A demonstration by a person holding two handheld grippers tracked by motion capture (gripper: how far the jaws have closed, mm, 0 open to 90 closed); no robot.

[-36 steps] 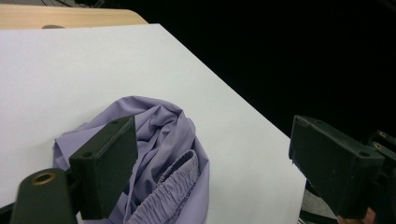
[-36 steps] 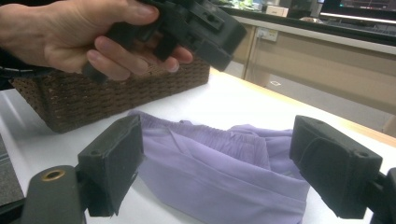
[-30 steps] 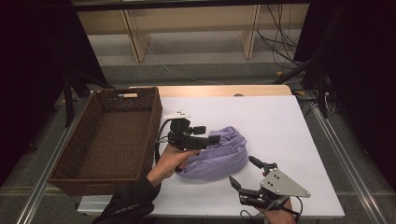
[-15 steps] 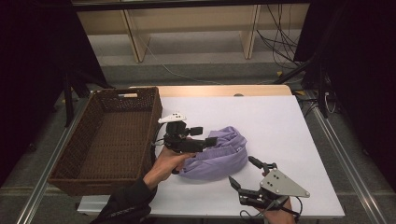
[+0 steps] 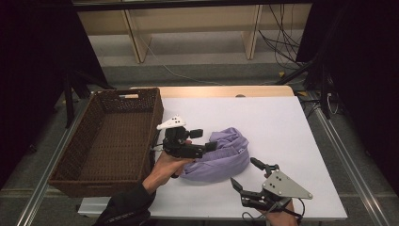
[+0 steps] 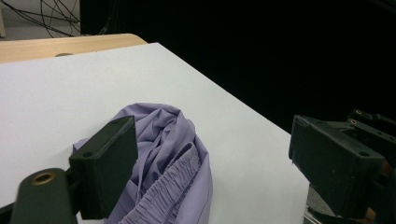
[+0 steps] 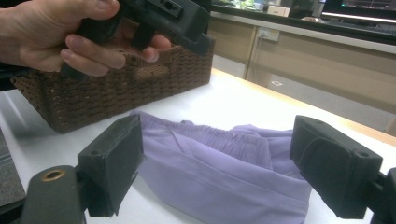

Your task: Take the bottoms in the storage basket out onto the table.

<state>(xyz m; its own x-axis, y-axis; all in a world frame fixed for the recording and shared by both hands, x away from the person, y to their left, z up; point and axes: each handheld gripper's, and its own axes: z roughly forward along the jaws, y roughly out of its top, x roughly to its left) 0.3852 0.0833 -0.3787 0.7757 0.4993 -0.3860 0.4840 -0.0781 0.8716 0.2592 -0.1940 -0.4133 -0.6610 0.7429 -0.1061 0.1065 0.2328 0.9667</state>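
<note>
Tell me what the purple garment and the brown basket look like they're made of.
Purple garment: soft, matte woven fabric, probably cotton or a blend; it lies crumpled in folds, with a gathered elastic band in the left gripper view. Brown basket: dark woven wicker or rattan, judging by the plaited strand texture on its walls.
</note>
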